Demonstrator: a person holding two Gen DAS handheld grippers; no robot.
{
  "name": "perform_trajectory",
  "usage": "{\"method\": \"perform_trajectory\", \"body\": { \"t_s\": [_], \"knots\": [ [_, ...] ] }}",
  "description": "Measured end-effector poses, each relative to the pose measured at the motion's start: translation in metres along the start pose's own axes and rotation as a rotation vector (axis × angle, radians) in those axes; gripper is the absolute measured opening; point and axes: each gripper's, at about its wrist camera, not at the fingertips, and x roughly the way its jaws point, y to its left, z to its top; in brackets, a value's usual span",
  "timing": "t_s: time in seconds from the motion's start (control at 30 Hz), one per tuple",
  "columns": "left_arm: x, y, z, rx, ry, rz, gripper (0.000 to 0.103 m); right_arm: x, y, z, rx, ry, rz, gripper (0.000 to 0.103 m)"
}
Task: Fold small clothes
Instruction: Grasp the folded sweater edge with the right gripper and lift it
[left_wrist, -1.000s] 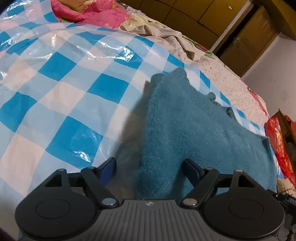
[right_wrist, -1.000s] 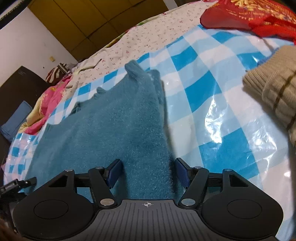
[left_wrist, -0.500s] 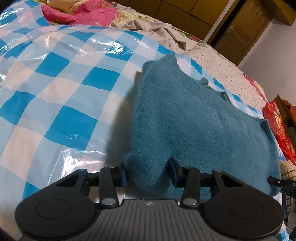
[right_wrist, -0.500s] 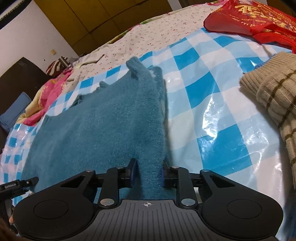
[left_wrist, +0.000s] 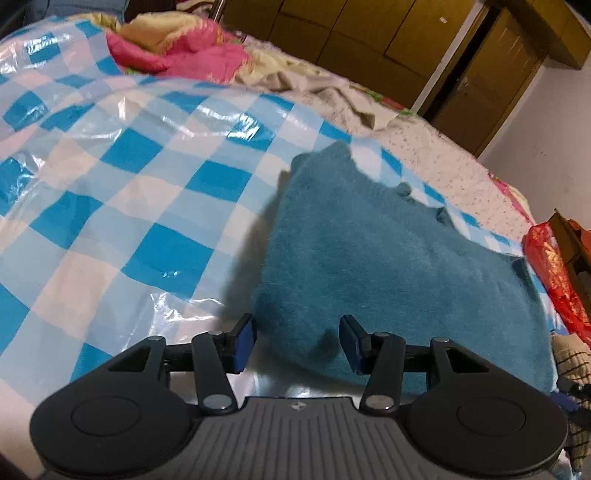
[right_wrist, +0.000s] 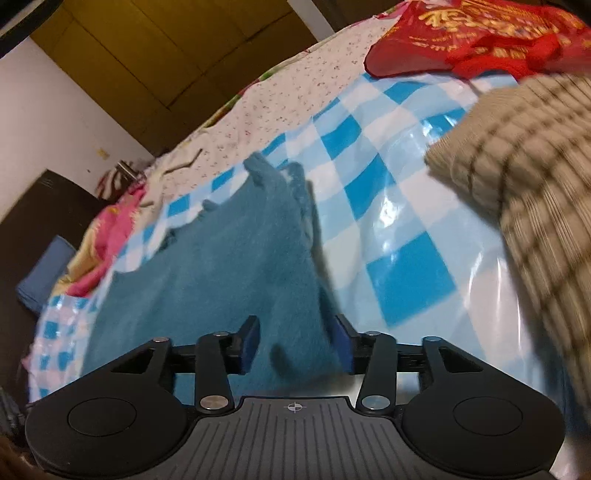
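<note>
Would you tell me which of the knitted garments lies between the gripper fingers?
The teal sweater; the beige striped knit lies apart, off to the right gripper's right.

I am letting go of the teal sweater (left_wrist: 388, 266): both grippers, clamped on its near edge half a second ago, are opening. The left gripper (left_wrist: 297, 341) and right gripper (right_wrist: 295, 343) are lifting back.

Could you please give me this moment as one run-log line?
step: folding teal sweater | left tongs: opening, sweater edge between | right tongs: opening, sweater edge between | surface: checked sheet
</note>
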Motion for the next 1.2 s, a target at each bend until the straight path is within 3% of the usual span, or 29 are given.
{"method": "perform_trajectory", "body": {
  "t_s": [0.13,0.27,0.5,0.67,0.87,1.03,1.2],
  "knots": [
    [-0.005,-0.005,-0.003,0.017,-0.026,0.016,0.059,-0.014,-0.006,-0.028,0.130,-0.010,0.086,0.046],
    [-0.007,0.000,-0.005,-0.012,-0.028,0.017,0.059,-0.002,-0.001,-0.047,0.187,0.032,0.127,0.046],
    [-0.016,0.010,-0.003,-0.079,-0.075,0.003,0.059,0.030,-0.013,-0.047,0.387,-0.021,0.157,0.046],
    [-0.001,0.017,0.004,-0.134,-0.083,-0.009,0.059,0.050,-0.019,-0.053,0.492,-0.054,0.183,0.047],
    [0.011,0.024,-0.002,-0.215,-0.089,-0.030,0.060,0.066,-0.014,-0.053,0.539,-0.098,0.214,0.050],
    [0.017,0.008,0.003,-0.123,-0.091,0.010,0.060,0.077,-0.011,-0.051,0.565,-0.133,0.214,0.051],
    [0.031,0.013,0.002,-0.168,-0.065,0.002,0.068,0.086,-0.009,-0.045,0.596,-0.158,0.223,0.049]
  ]
}}
